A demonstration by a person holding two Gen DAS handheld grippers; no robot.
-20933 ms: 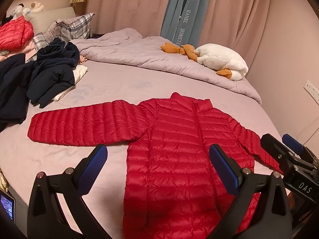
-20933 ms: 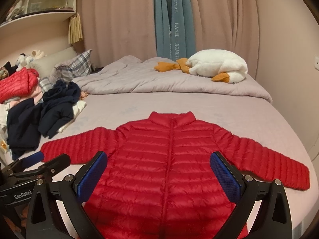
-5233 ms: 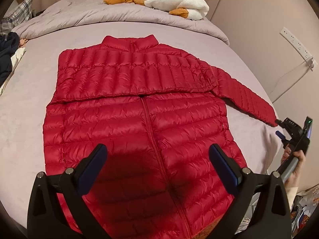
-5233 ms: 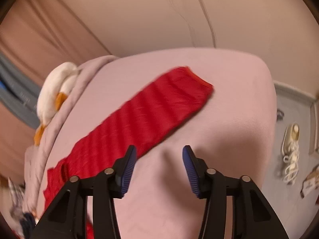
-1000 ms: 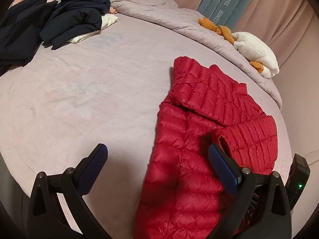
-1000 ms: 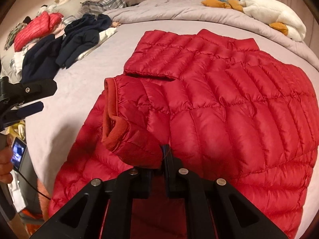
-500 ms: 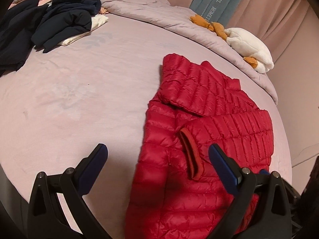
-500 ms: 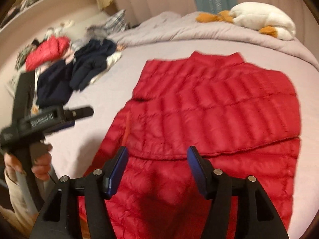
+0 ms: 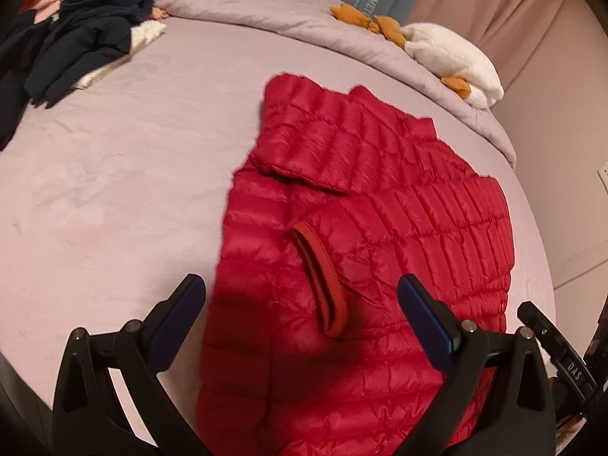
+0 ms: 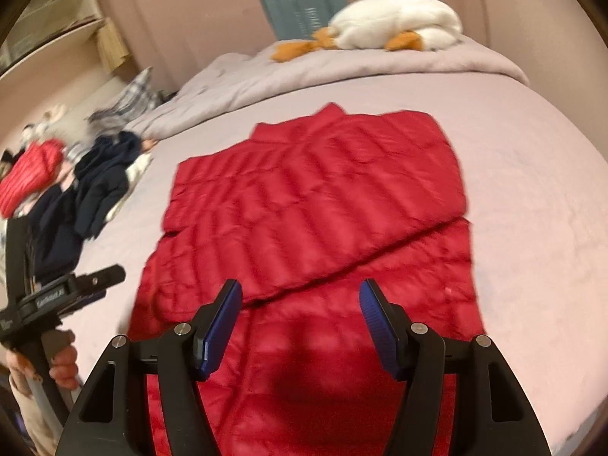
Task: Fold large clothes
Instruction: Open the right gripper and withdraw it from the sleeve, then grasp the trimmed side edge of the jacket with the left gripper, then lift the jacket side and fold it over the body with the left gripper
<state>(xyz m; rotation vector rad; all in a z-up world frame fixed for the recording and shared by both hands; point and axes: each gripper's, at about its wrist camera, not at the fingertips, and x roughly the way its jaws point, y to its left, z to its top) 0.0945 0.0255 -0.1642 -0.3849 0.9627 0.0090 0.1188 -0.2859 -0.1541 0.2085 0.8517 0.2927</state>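
A red quilted down jacket lies flat on the bed, with both sleeves folded across its chest. The upper sleeve's dark red cuff lies near the jacket's left side. The jacket also fills the middle of the right wrist view. My left gripper is open and empty above the jacket's lower left part. My right gripper is open and empty above the jacket's lower half. The left gripper also shows at the left edge of the right wrist view.
The bed sheet is pale lilac. A pile of dark clothes lies at the far left. A rumpled duvet and a white plush goose lie at the head. A second red jacket sits far left.
My right gripper let go of the right sleeve, which now lies across the chest, and drew back and opened. My left gripper moved closer over the jacket.
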